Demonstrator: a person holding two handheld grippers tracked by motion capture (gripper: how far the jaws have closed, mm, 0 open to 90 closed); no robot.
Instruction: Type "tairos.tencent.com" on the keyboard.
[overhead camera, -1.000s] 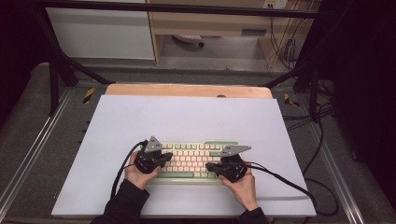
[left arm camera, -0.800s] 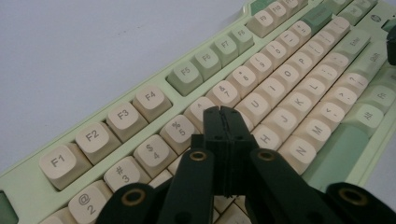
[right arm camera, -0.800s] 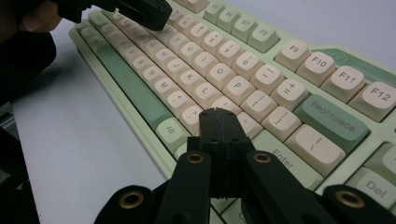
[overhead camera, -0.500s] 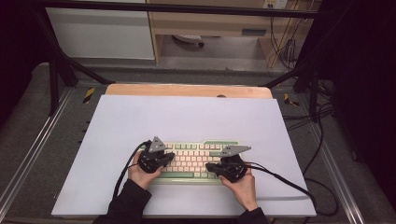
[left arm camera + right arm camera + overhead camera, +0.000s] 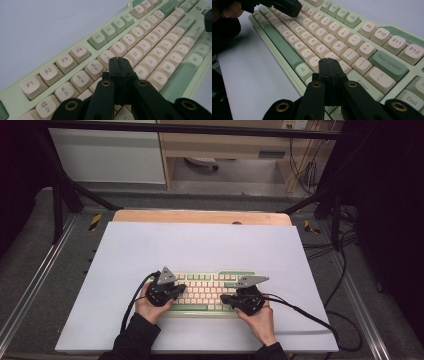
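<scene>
1. Pale green keyboard [image 5: 210, 290] with cream keycaps lay flat near the front edge of the white surface [image 5: 200, 245], its long side facing the person, probably so both hands could reach the keys as in typing.
2. Left tool [image 5: 181, 289], seen from above, hovered over the keyboard's left half; jaws pressed fully together, nothing pinched between them. In the left gripper view, the joined tip [image 5: 119, 62] sat above the middle letter rows, near the Y and H keys; contact with a key could not be told.
3. Right tool [image 5: 226, 299] hovered over the keyboard's right half, jaws likewise pressed together and empty. In the right gripper view, the tip [image 5: 329, 63] sat near the keys left of Enter [image 5: 362, 86].
4. Closed jaws likely served as a single narrow fingertip for pressing one key at a time.
5. Beyond the white surface, a wooden board edge [image 5: 200, 216] and dark frame rails.
</scene>
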